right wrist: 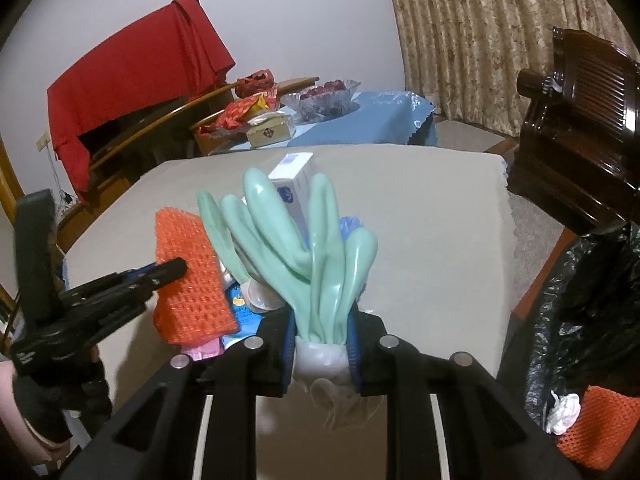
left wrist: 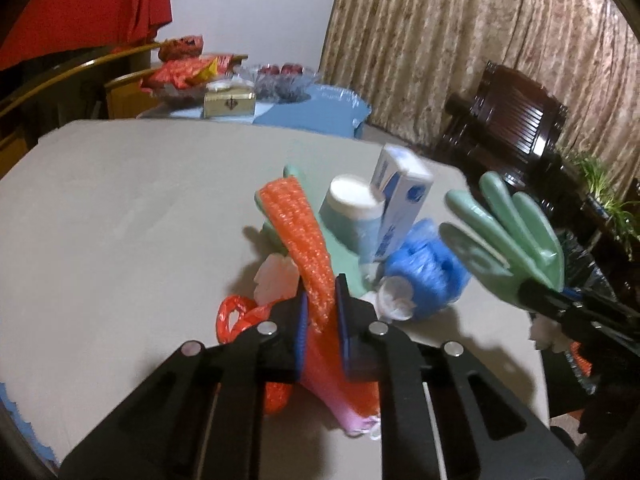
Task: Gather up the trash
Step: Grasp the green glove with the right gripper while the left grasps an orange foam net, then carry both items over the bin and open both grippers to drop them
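Note:
My left gripper (left wrist: 322, 300) is shut on an orange foam net (left wrist: 296, 232), which stands up from between its pads above the grey table (left wrist: 120, 220). The right wrist view shows the same net (right wrist: 188, 276) with the left gripper (right wrist: 172, 270) pinching its edge. My right gripper (right wrist: 322, 332) is shut on the cuff of a green rubber glove (right wrist: 296, 248), fingers pointing up; the glove (left wrist: 516, 236) also hangs at the right in the left wrist view. Between them lies a pile: a white-and-blue box (left wrist: 400, 196), a white-lidded tub (left wrist: 352, 208), crumpled blue plastic (left wrist: 424, 268), a white tissue (left wrist: 276, 276) and a red bag (left wrist: 236, 316).
A bin lined with a black bag (right wrist: 576, 300) stands right of the table and holds another orange net (right wrist: 592, 428) and tissue. Behind is a blue-clothed table (right wrist: 380, 120) with a gold box and a fruit bowl. A dark wooden chair (right wrist: 580, 128) stands at the right.

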